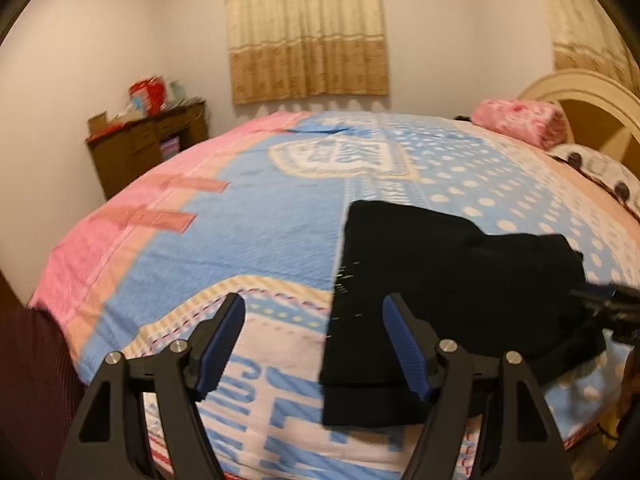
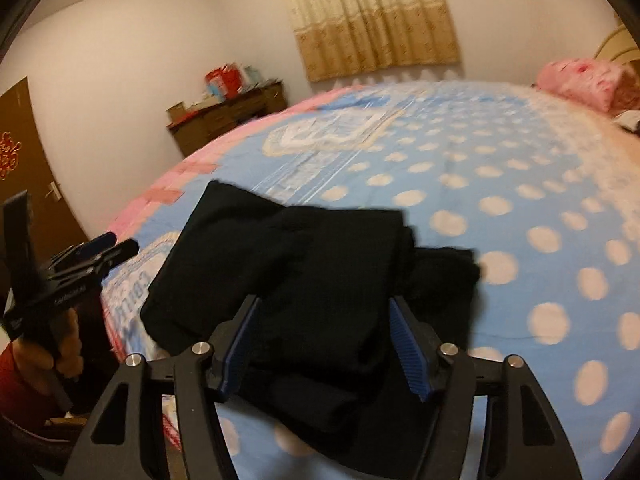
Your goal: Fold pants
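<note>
**Black pants sit folded on the bed, and both tools are off them**

Black cloth makes a thick pile near the front edge of the bed. These are the pants (image 1: 452,292), and they look folded over more than once, because layers show one on top of another at the near end. In the left wrist view they fill the lower right of the frame. In the right wrist view they fill the middle and lower middle.

The pants lie on a blue, pink and white blanket (image 1: 256,240) with big pale dots. The flat, soft bed gives the cloth a place to stay spread out, which is why the folding happens here.

The left tool (image 1: 313,346) stands wide, with nothing between its blue pads. It hangs over the blanket just left of the pile, and its right finger shows in front of the pile's near left edge. In the right wrist view it shows at the left edge of the frame, held by a hand (image 2: 66,350), well away from the cloth.

The right tool (image 2: 326,346) is partly wide. The pants show between its blue pads, but the pads do not seem to press on the cloth. I think it is above the pile, not gripping it.

The fold looks close to done. One corner sticks out at the right side of the pile, so it may still need a tidy push.

A pink pillow (image 1: 520,122) lies at the far right of the bed.
</note>
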Demonstrator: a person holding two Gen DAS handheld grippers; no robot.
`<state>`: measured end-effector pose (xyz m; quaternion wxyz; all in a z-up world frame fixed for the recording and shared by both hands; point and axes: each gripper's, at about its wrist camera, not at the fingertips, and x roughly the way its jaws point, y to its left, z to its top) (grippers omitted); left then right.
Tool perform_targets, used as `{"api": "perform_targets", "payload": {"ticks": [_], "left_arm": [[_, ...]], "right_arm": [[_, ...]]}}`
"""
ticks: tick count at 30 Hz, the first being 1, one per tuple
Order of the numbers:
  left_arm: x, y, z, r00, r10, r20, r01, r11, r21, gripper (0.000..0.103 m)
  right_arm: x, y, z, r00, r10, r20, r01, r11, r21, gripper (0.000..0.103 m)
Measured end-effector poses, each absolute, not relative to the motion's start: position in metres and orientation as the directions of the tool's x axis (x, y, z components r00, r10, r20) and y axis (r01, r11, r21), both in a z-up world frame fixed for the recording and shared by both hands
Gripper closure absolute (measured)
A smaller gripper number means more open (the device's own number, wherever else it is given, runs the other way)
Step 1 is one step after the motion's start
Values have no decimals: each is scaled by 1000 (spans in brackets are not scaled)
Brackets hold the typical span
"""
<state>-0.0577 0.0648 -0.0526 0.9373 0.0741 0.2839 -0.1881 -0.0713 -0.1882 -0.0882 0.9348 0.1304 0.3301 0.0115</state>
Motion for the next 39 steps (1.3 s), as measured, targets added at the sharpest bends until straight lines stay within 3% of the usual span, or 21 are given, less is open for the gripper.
{"api": "perform_targets", "payload": {"ticks": [7,8,9,12,18,21,23,25,27,28,35,37,39], "left_arm": [[-47,87,-55,767,-288,-574,331,943,-31,28],[-46,89,-56,764,-288,-578,325,945,-41,28],[-43,91,-58,758,-287,-586,316,947,-55,28],[-40,95,-58,757,-283,-590,304,950,-66,28],[-37,102,-55,768,-273,-579,289,955,-67,28],[-35,97,-59,758,-280,-590,296,952,-71,28],[-36,90,-60,753,-279,-596,314,948,-48,28],[-38,82,-59,758,-280,-589,335,942,-18,28],[-39,75,-57,762,-286,-582,351,936,0,28],[-39,73,-55,762,-289,-579,356,934,3,28],[-32,38,-42,765,-337,-549,429,902,45,27],[-26,21,-37,756,-356,-549,452,891,45,27],[-19,5,-32,755,-372,-540,467,883,44,27]], "right_arm": [[-61,-210,-94,793,147,-591,132,906,403,49],[-61,-205,-93,791,148,-593,115,917,382,64],[-60,-199,-92,787,145,-600,101,929,357,89],[-65,-185,-77,797,111,-593,63,962,264,92],[-98,-183,-58,830,-56,-555,103,993,54,92],[-98,-195,-87,783,-81,-617,155,986,67,92],[-101,-201,-102,795,-87,-600,175,980,90,90],[-102,-203,-101,808,-84,-583,179,978,107,78],[-98,-207,-100,799,-59,-598,176,974,140,46],[-98,-213,-99,795,-26,-606,171,968,182,44],[-131,-259,-71,871,-36,-489,255,885,389,44],[-123,-261,-63,872,-59,-486,260,897,357,50],[-111,-255,-54,874,-64,-482,234,924,301,67]]}}
